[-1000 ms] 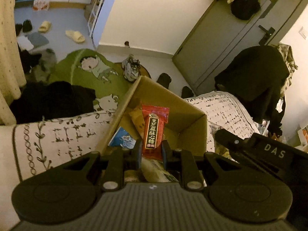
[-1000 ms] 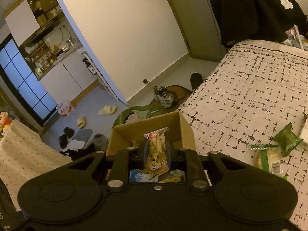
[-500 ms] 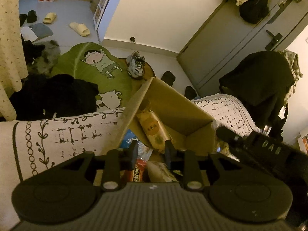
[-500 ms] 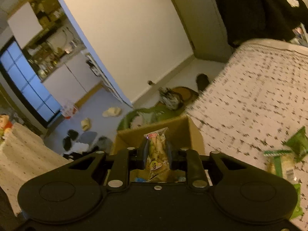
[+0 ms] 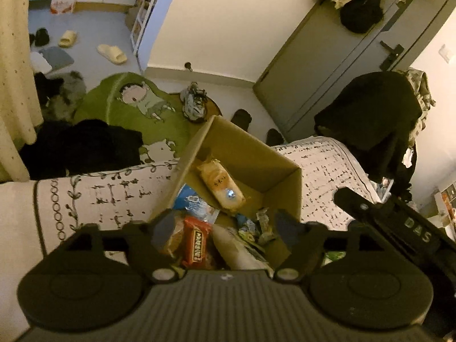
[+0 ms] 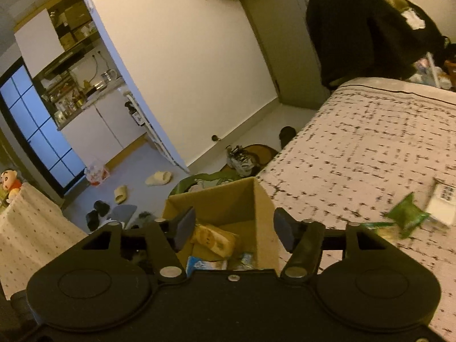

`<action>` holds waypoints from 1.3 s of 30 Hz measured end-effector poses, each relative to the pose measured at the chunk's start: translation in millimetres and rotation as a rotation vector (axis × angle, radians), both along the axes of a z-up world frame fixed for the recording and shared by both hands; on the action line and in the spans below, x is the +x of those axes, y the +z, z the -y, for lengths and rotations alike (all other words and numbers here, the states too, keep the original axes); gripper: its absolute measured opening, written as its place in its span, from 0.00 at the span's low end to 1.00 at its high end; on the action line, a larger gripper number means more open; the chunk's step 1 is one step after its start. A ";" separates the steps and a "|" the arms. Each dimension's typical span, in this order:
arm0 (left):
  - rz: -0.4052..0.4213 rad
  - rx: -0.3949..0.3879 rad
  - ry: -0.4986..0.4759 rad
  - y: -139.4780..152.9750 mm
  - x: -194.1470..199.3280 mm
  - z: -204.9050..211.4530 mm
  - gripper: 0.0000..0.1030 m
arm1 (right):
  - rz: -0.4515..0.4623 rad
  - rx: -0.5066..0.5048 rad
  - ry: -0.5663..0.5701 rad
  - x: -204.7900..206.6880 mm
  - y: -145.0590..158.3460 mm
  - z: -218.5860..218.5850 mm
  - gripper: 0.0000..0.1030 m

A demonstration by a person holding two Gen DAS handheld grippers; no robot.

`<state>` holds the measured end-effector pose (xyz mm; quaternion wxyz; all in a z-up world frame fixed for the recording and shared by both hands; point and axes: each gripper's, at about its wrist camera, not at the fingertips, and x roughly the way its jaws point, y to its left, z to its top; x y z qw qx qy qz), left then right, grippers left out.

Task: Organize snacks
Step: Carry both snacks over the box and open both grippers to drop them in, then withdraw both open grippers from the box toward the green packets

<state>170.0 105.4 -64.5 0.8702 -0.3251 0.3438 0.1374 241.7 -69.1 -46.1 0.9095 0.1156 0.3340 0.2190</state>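
Both packets have left the grippers since a second ago: the red packet [image 5: 196, 242] now lies in the cardboard box [image 5: 256, 154] among other wrappers, beside a pale yellow packet [image 5: 221, 185] leaning on the far wall. Its label is a dark strip with gold lettering. With jaws opening wide, the left gripper [image 5: 225, 225] grips nothing; likewise the right gripper [image 6: 233, 225]. A green packet [image 6: 407, 216] lies on the patterned bedspread [image 6: 370, 142], outside the box.
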 end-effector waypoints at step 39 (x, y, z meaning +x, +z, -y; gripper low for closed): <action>0.032 0.076 -0.107 28.6 -36.4 88.0 1.00 | 0.080 -0.090 -0.111 -50.8 22.9 130.6 1.00</action>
